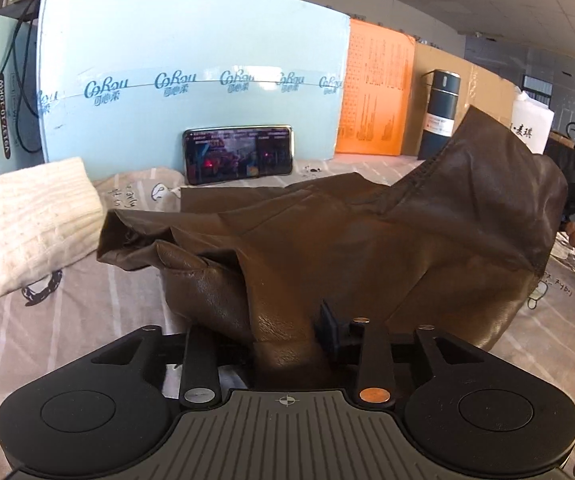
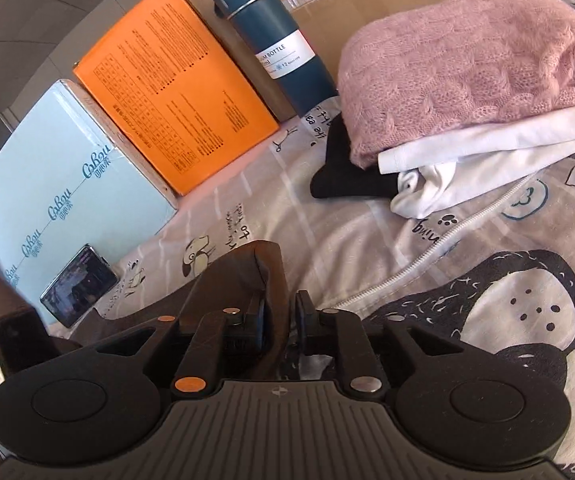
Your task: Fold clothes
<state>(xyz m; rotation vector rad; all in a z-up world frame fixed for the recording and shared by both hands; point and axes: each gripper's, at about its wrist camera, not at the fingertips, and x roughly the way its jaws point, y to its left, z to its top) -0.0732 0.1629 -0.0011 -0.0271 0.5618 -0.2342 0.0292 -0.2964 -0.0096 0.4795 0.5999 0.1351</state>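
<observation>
Two grips on one brown leather garment [image 1: 327,240], lifted off the printed bedsheet [image 1: 87,300] and slung between both tools. Left gripper [image 1: 287,332] clenched on a bunched edge, one pad hidden by leather. Right gripper [image 2: 281,312] pinched on a hemmed edge [image 2: 267,264]. Folded pile nearby: pink knit sweater [image 2: 467,60] on white garments [image 2: 487,140]. Likely mid-fold. Advice: hold both pinches firm, keep the span taut and level, lay edge to edge; stiff, slick leather liable to slip or spring open.
</observation>
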